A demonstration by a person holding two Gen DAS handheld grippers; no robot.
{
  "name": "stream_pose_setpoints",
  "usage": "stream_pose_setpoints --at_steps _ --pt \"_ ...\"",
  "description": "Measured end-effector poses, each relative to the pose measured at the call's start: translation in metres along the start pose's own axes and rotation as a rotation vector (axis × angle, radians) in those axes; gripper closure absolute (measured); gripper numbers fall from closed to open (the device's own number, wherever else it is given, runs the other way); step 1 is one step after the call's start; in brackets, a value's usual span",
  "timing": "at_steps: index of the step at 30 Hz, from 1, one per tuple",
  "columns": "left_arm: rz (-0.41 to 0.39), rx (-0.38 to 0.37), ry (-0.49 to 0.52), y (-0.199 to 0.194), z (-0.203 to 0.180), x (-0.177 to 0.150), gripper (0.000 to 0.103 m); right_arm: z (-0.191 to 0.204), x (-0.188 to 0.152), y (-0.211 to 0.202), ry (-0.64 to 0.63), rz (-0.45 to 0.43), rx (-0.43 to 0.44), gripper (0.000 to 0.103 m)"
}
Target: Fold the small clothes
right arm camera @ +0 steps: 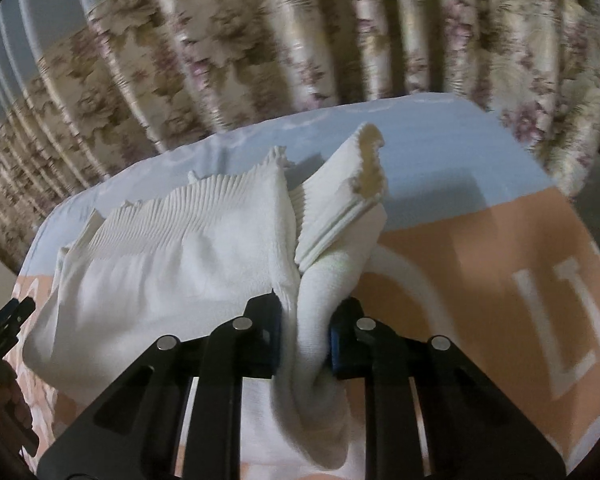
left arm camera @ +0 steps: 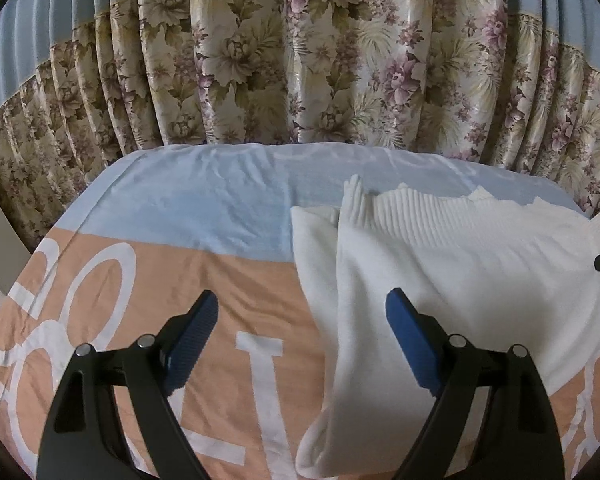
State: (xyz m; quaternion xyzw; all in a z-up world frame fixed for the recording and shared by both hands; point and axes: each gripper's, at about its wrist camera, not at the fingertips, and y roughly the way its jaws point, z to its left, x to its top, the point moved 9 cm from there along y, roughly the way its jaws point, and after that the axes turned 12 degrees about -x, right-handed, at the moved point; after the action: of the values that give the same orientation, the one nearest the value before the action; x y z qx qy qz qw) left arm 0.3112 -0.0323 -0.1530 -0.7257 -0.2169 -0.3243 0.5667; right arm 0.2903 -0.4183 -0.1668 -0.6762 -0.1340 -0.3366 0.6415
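Bedsheet (left arm camera: 228,280) lies bare beside spread left tool (left arm camera: 302,330); right tool (right arm camera: 305,332) pinches garment (right arm camera: 172,256) edge.

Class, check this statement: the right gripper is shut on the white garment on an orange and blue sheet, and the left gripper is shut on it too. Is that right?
Not quite. The left gripper is open, with nothing between its jaws, as the left wrist view shows. The right gripper is indeed shut on the white garment, which lies on the orange and blue sheet.
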Motion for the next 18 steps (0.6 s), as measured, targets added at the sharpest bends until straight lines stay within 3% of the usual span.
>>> stream_pose_setpoints --at_steps 8,18 --pt "-0.011 0.006 -0.021 -0.006 0.006 0.003 0.016 0.033 0.013 -0.025 -0.042 -0.045 0.033 0.085" --pt "-0.031 0.022 -0.070 -0.021 0.045 0.007 0.016 0.160 0.033 -0.075 -0.123 -0.112 0.205 0.085"
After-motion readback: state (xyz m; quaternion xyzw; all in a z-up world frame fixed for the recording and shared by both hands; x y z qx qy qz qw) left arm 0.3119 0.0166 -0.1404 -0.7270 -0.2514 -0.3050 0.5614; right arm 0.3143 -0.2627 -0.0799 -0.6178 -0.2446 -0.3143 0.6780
